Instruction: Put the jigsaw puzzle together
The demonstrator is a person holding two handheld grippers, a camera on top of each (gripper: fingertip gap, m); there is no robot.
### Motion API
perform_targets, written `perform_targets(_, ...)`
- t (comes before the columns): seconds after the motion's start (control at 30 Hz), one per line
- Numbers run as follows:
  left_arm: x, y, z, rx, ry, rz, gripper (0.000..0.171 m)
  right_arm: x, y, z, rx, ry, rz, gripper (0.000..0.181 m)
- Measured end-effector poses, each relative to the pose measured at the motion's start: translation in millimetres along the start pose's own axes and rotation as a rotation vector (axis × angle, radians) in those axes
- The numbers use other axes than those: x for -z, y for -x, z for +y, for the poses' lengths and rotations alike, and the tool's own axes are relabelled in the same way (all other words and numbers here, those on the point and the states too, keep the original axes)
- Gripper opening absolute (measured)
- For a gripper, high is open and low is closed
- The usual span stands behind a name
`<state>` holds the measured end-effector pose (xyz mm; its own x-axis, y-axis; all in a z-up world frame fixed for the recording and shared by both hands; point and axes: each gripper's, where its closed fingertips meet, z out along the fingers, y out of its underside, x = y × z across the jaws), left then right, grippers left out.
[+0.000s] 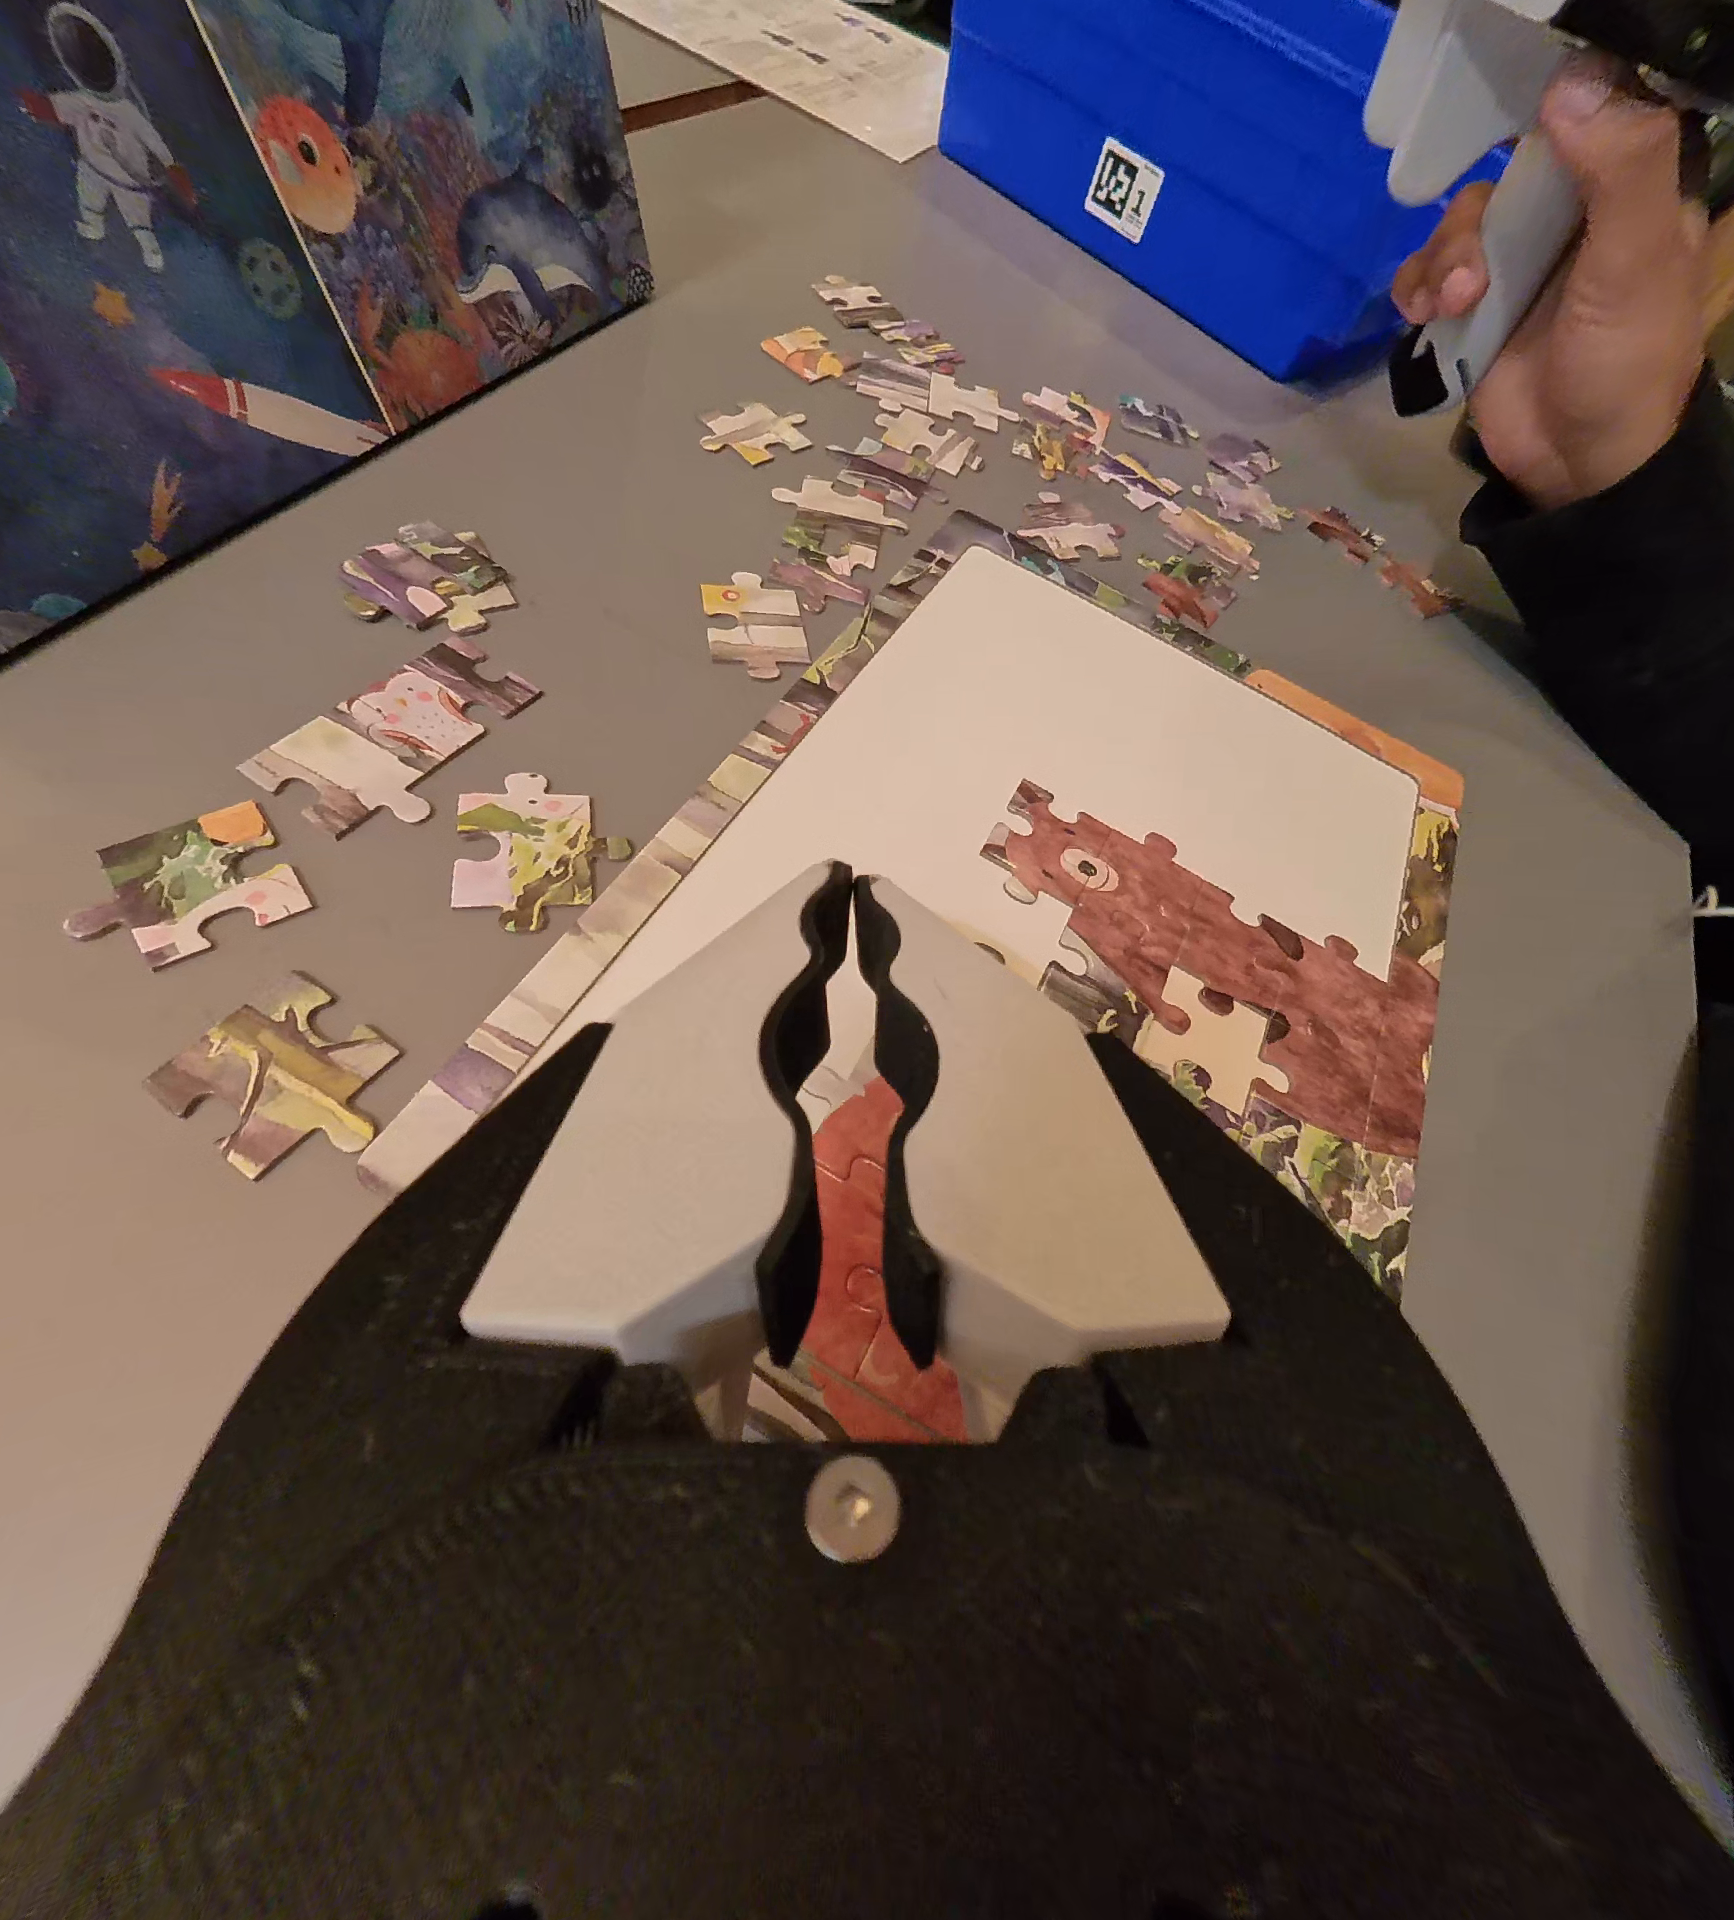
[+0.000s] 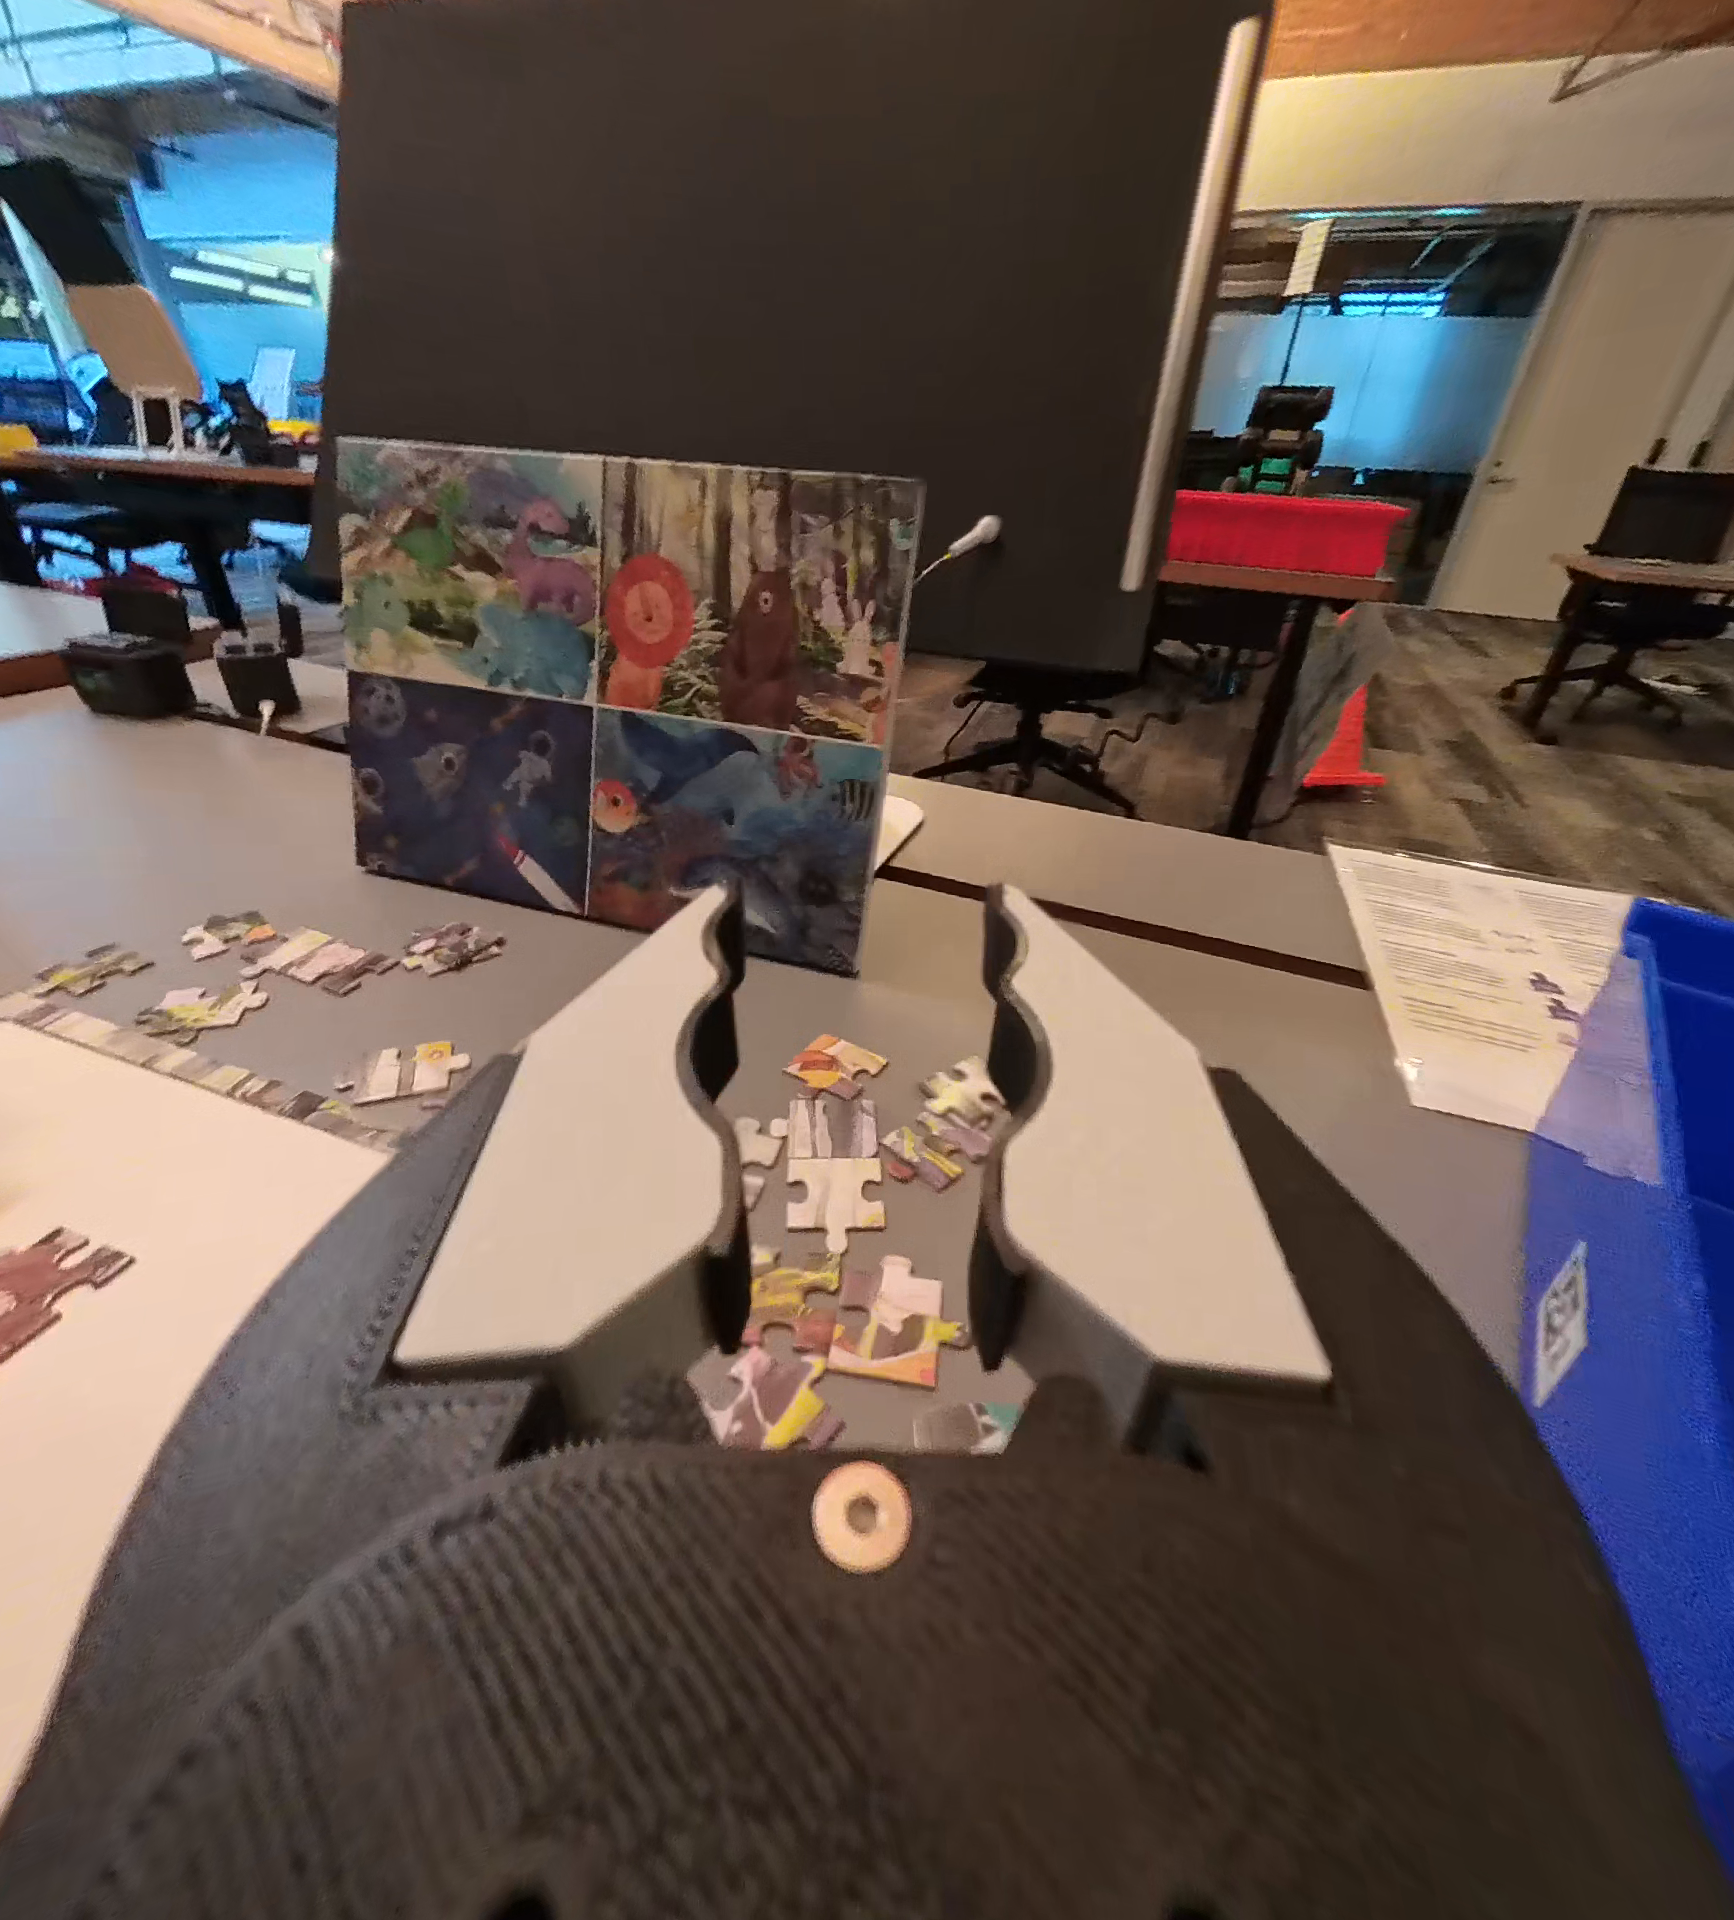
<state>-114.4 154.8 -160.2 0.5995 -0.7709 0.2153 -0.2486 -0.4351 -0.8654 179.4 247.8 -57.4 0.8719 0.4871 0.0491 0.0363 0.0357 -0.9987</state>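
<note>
Left wrist view
Left gripper point(image 1: 850, 883): lower centre of frame, fingers closed tip to tip with nothing between them, above the puzzle board point(image 1: 1102, 707).
Puzzle board: white tray with a picture border, centre right on the grey surface point(image 1: 582, 436).
Bear section point(image 1: 1258, 966): joined brown pieces inside the board, right of the fingertips.
Loose pieces point(image 1: 998, 447): scattered beyond the board's far corner; larger ones lie at left.
Puzzle box point(image 1: 167, 291): upper left.
Blue bin point(image 1: 1206, 156): top right.
Right gripper: top right corner, held in a hand point(image 1: 1569, 312).

Right wrist view
Right gripper point(image 2: 863, 914): fingers wide apart, empty, above loose pieces point(image 2: 832, 1174).
Puzzle box point(image 2: 624, 675): standing upright, centre.
Puzzle board point(image 2: 115, 1143): left edge.
Blue bin point(image 2: 1694, 1195): right edge.
</note>
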Motion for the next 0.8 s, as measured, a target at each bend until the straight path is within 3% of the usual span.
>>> perform_targets(0.17,-1,-1,0,-0.004,0.003,0.005,0.000,-3,18,3,0.024,0.022,-0.058,0.039)
perform_targets(0.8,-3,-5,1,-0.016,0.009,0.015,0.000,8,14,-16,-0.049,-0.098,-0.082,0.031)
